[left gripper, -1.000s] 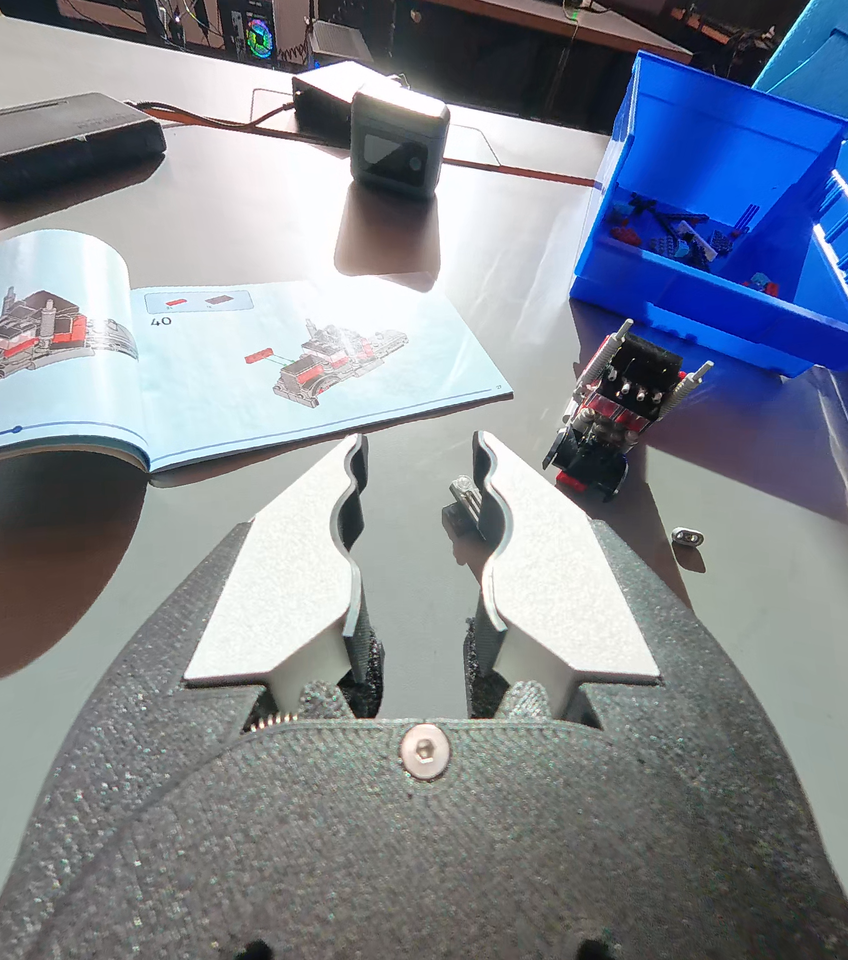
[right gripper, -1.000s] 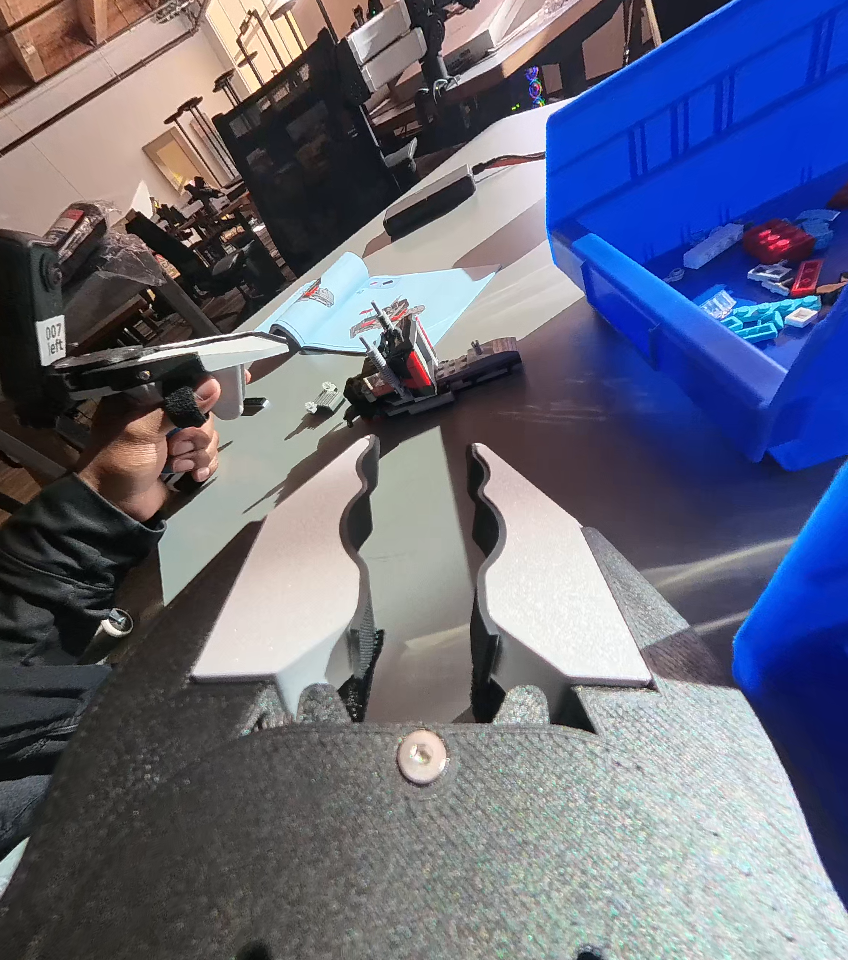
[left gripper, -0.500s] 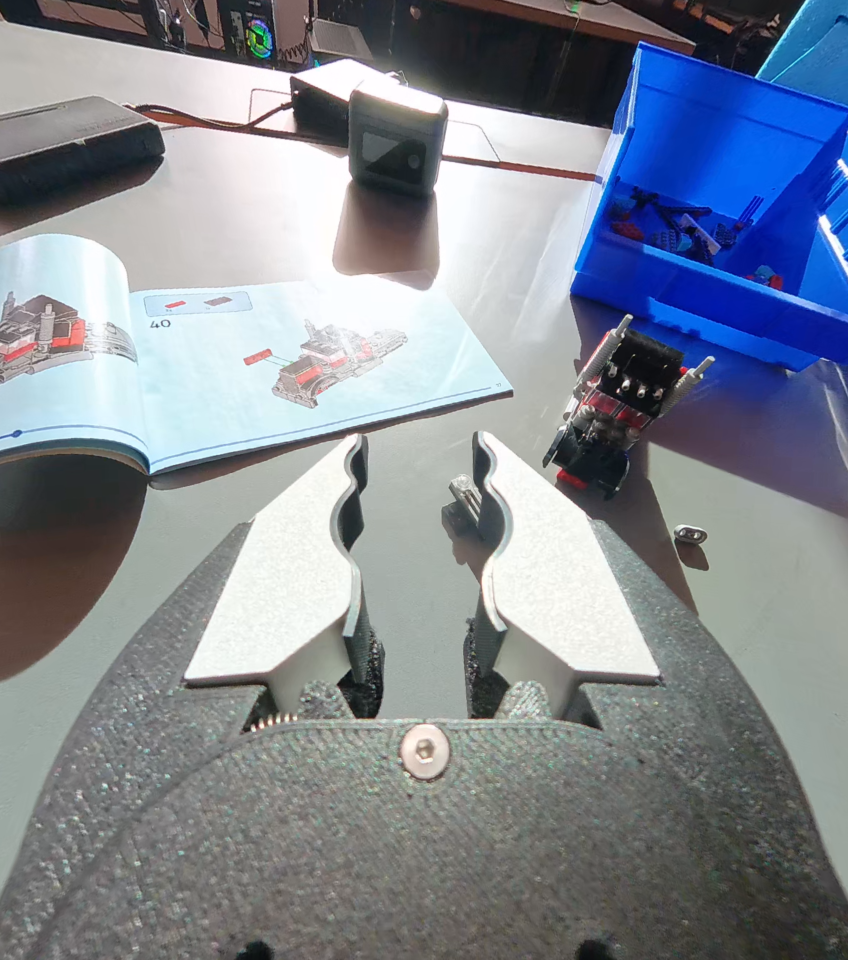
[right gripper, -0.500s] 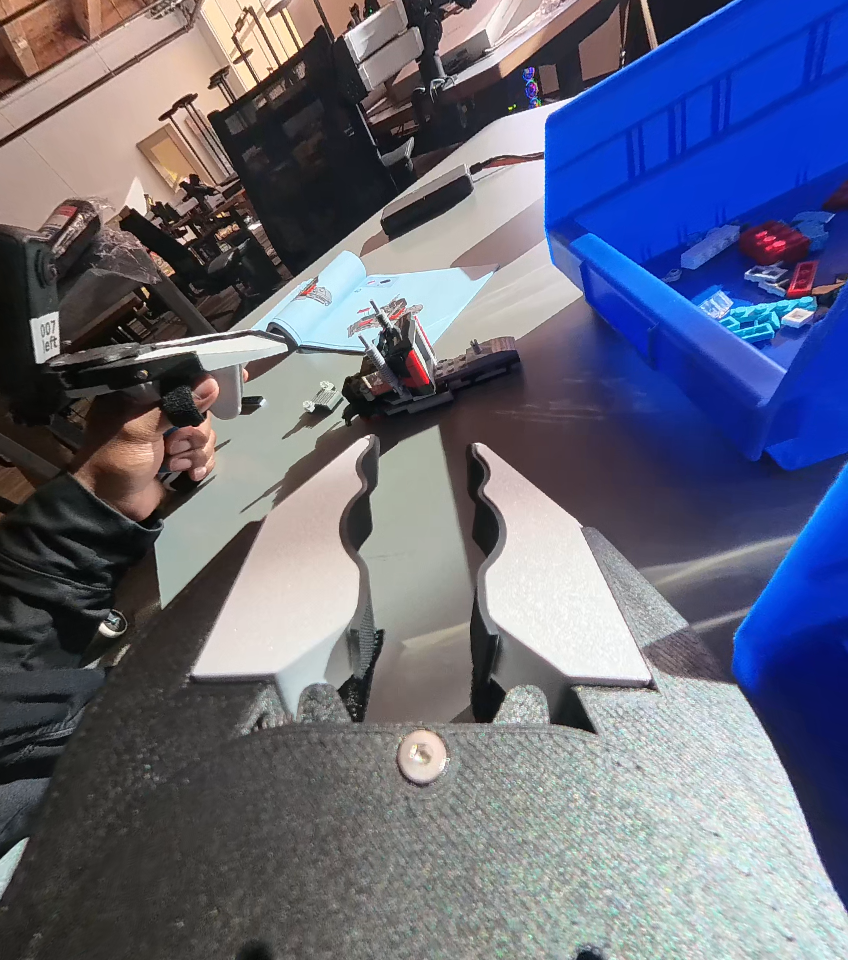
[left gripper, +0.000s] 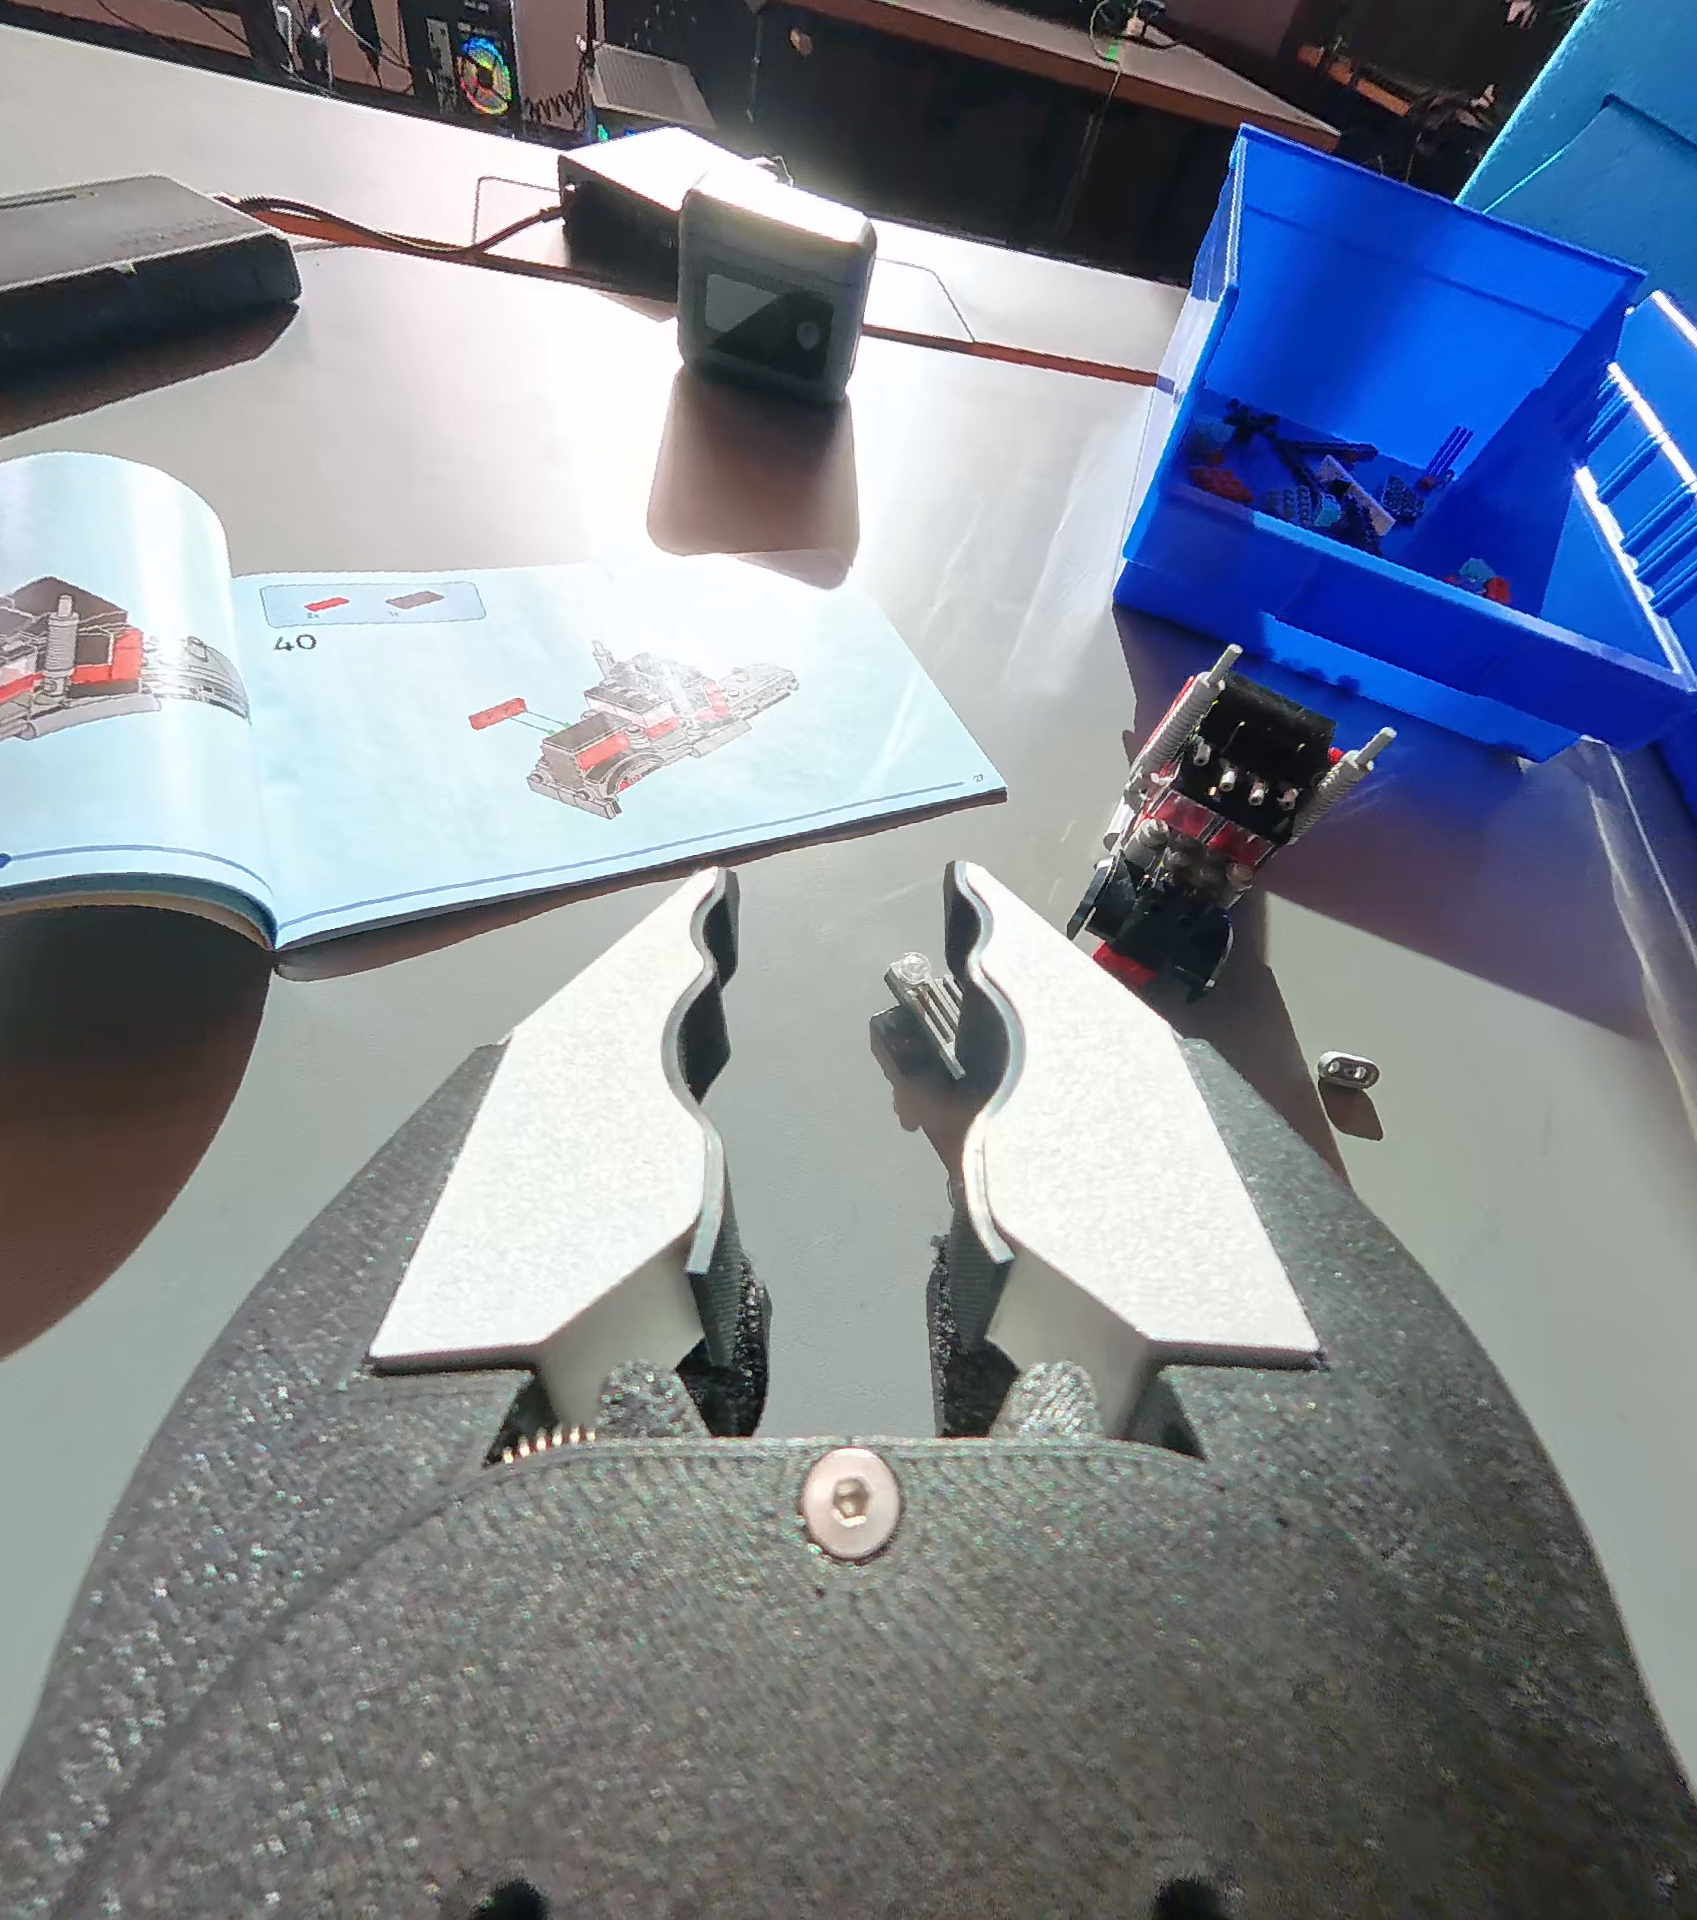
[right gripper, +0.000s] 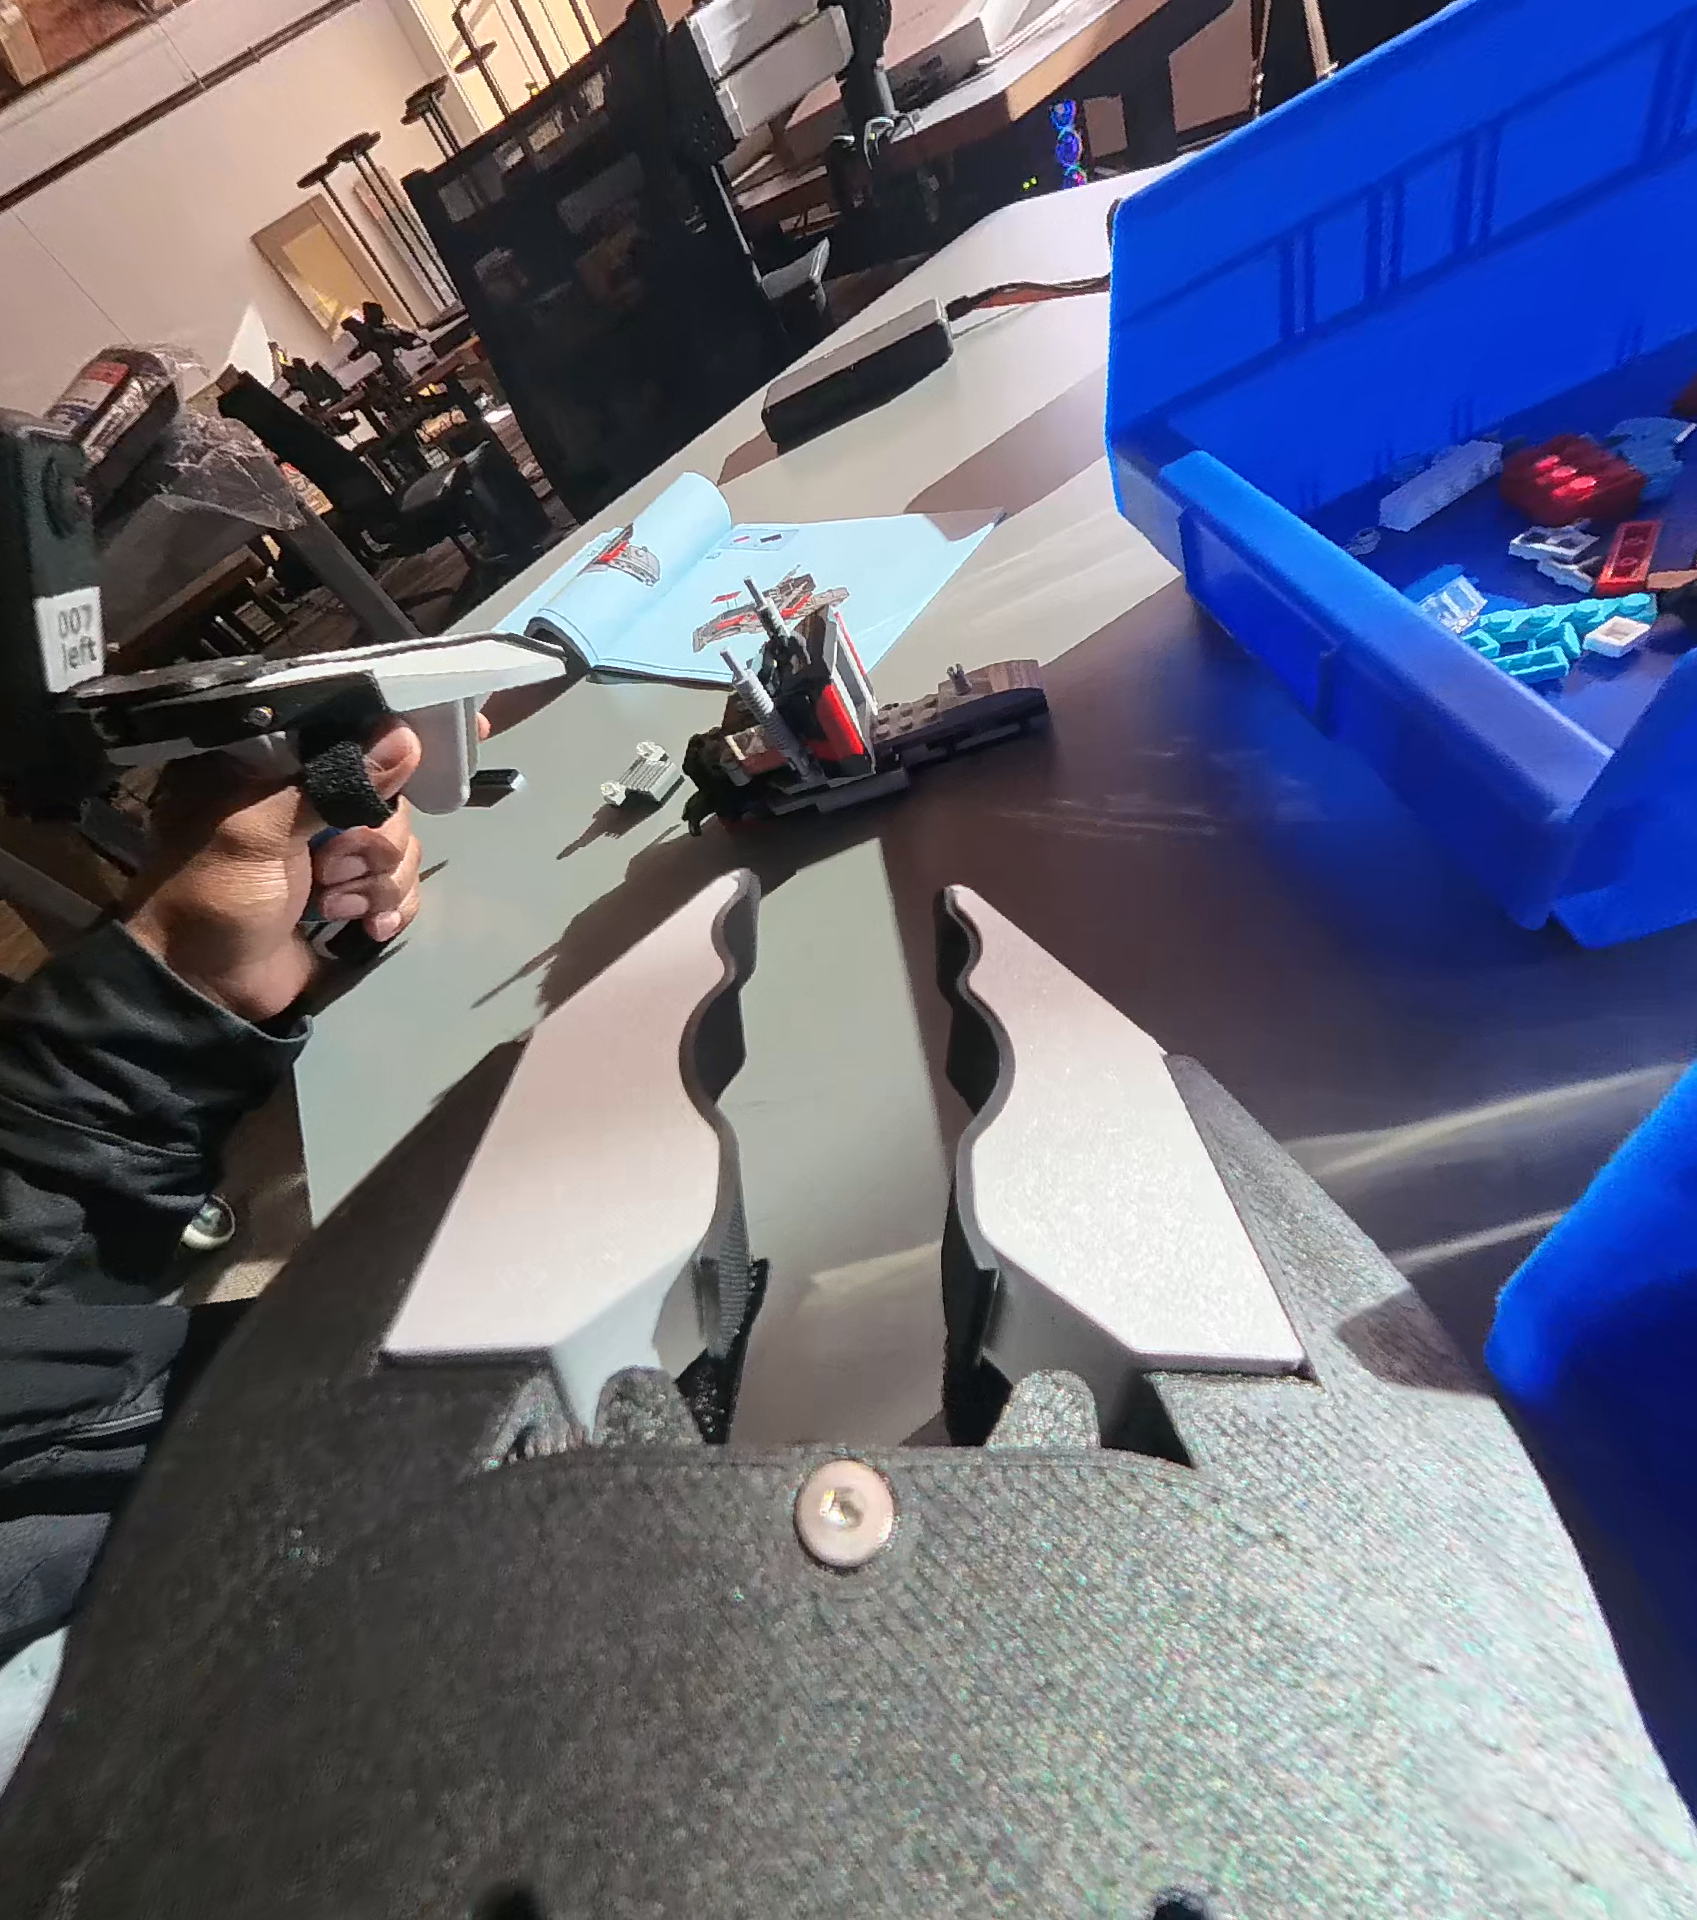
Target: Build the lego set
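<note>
A partly built black-and-red lego truck [left gripper: 1202, 831] stands on the dark table and also shows in the right wrist view [right gripper: 813, 717]. My left gripper [left gripper: 839, 883] is open and empty, low over the table. A small grey grille piece [left gripper: 922, 1013] lies just inside its right finger, also visible in the right wrist view [right gripper: 641, 774]. My right gripper [right gripper: 849, 888] is open and empty, short of the truck. The open instruction booklet [left gripper: 511, 727] lies left of the truck. A blue bin [right gripper: 1343, 644] holds several loose red, teal and white pieces.
A tiny grey piece [left gripper: 1348, 1068] lies right of the left gripper, and a small black piece [right gripper: 496, 779] sits under the hand-held left gripper [right gripper: 470, 660]. A grey camera cube [left gripper: 771, 281] and a black box [left gripper: 65, 270] stand at the back. A second blue bin [right gripper: 1654, 1299] is close on the right. The gap from one gripper's tips to the other's is roughly 25 cm.
Almost nothing. The left wrist view has shifted slightly. Both grippers stay open and the pieces have not moved.
</note>
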`<state>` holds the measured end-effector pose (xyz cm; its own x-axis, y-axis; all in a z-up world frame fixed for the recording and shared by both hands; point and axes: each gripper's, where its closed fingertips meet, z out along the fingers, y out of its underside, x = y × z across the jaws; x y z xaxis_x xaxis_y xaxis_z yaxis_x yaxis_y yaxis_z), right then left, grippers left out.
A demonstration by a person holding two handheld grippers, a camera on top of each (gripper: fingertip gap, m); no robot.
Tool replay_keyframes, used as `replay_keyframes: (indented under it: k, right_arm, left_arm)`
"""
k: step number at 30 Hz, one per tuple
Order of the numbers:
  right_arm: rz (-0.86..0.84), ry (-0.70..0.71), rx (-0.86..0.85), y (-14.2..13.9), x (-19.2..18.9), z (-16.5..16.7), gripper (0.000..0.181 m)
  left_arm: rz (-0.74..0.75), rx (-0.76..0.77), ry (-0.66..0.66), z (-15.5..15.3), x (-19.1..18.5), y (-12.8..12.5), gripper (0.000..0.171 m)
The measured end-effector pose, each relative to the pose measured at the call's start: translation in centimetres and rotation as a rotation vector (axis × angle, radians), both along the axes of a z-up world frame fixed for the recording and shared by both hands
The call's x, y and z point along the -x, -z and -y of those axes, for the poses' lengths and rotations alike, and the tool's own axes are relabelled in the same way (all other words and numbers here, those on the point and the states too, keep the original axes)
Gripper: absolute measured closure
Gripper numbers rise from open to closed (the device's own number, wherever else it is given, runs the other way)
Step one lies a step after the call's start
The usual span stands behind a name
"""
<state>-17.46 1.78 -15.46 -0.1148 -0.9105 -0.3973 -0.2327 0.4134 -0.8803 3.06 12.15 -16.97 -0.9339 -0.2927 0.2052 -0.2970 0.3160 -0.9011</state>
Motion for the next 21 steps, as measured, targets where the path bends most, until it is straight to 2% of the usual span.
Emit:
replay_keyframes:
  k: [15,21]
  right_arm:
    - [0.129,-0.131,-0.032,-1.8,0.5,-1.7,0.146]
    - [0.143,-0.137,-0.061,-1.9,0.6,-1.6,0.145]
  left_arm:
    - [0.046,-0.055,0.027,0.4,0.6,0.5,0.133]
    - [0.086,-0.116,0.024,0.7,0.7,1.2,0.135]
